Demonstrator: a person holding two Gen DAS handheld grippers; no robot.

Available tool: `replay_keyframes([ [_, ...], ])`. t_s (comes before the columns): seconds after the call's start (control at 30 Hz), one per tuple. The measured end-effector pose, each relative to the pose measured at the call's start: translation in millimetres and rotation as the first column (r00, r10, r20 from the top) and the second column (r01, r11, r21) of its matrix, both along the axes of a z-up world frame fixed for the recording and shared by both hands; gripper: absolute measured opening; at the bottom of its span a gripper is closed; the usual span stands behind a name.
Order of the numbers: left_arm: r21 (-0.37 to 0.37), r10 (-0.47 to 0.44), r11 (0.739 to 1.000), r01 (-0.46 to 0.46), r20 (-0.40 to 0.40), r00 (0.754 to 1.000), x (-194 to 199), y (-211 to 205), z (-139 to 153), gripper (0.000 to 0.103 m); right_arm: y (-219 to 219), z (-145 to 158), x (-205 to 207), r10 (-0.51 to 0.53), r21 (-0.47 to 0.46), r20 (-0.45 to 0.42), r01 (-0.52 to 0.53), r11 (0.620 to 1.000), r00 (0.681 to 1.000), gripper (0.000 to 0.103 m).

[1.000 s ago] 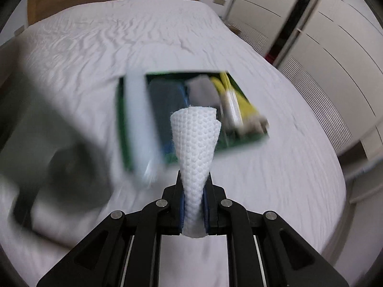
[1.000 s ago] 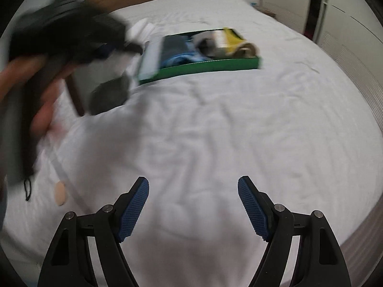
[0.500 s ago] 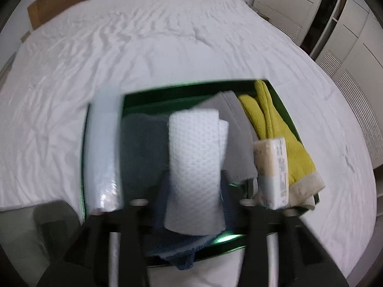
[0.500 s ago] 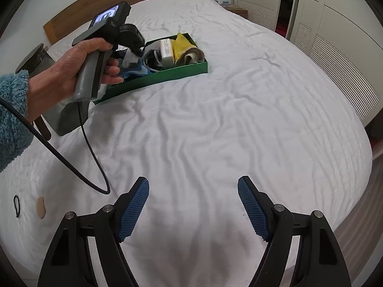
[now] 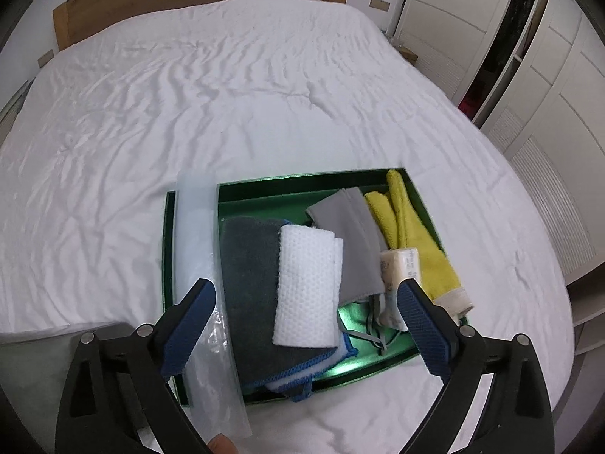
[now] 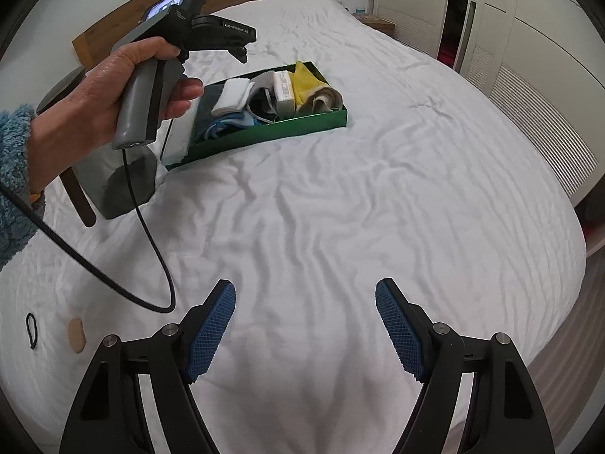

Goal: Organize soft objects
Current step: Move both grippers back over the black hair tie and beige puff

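Note:
A green tray (image 5: 418, 195) (image 6: 302, 125) lies on the white bed. Inside it a folded white waffle cloth (image 5: 306, 289) (image 6: 232, 96) rests on a dark grey cloth with blue trim (image 5: 251, 280). Beside them lie a grey cloth (image 5: 353, 244), a yellow glove (image 5: 416, 242) (image 6: 306, 79) and a small white packet (image 5: 401, 265). My left gripper (image 5: 306, 310) hangs over the tray with its jaws opening; the white cloth lies below, free of the pads. In the right wrist view a hand holds that gripper by its handle (image 6: 147, 102). My right gripper (image 6: 304, 325) stands open above bare sheet.
A clear plastic sleeve (image 5: 196, 249) lies across the tray's left end. A grey box (image 6: 117, 178) stands left of the tray. A black cable (image 6: 151, 242), a hair tie (image 6: 32, 331) and a tan disc (image 6: 75, 335) lie on the sheet. White wardrobes (image 5: 537, 56) line the right.
My left gripper carried the white waffle cloth to the tray, opened and let it go; the cloth now lies on the dark grey cloth. The right gripper stayed open and barely moved.

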State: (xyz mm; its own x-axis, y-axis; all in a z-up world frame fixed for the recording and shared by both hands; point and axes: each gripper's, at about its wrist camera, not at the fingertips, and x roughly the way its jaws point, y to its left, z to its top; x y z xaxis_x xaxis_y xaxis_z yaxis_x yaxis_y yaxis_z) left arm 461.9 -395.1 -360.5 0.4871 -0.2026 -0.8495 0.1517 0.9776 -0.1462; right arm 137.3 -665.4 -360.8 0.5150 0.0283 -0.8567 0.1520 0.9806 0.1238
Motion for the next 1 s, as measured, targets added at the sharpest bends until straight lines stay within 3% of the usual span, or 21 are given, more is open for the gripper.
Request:
replay_keyframes([
  [0.13,-0.005,-0.005,1.000,0.005,0.004,1.000,-8,-2,12,0.094,1,2,-4,-0.010,-0.008,0.002,0.010,1.000,1.000,0.076],
  [0.27,-0.057,-0.021,0.998,0.021,0.006,1.000,-38,1,28,0.094,-2,6,-7,-0.040,-0.029,-0.002,0.040,0.999,0.999,0.076],
  [0.37,-0.152,-0.037,0.988,0.037,-0.001,0.999,-83,15,46,0.094,-4,8,-7,-0.055,-0.065,-0.007,0.054,0.996,0.998,0.076],
  [0.53,-0.217,-0.107,0.970,0.107,0.011,0.994,-173,59,73,0.094,6,17,-10,-0.058,-0.119,-0.016,0.055,0.991,0.998,0.077],
  [0.63,-0.186,-0.136,0.973,0.137,0.019,0.991,-236,114,78,0.094,37,23,-11,-0.012,-0.122,-0.009,0.011,0.992,1.000,0.078],
  [0.73,-0.095,-0.088,0.992,0.087,-0.009,0.996,-289,191,67,0.094,89,23,-9,0.075,-0.095,-0.004,-0.075,0.993,0.997,0.078],
  [0.87,0.029,0.084,0.996,-0.082,-0.084,0.993,-337,306,36,0.094,181,8,-6,0.214,-0.031,-0.012,-0.214,0.976,0.977,0.078],
  [0.93,0.080,0.167,0.984,-0.158,-0.118,0.979,-349,350,18,0.094,221,-2,-5,0.269,0.001,-0.018,-0.269,0.963,0.963,0.078],
  [1.0,0.118,0.269,0.960,-0.252,-0.157,0.950,-359,402,-7,0.094,259,-14,-5,0.321,0.028,-0.023,-0.320,0.947,0.947,0.078],
])
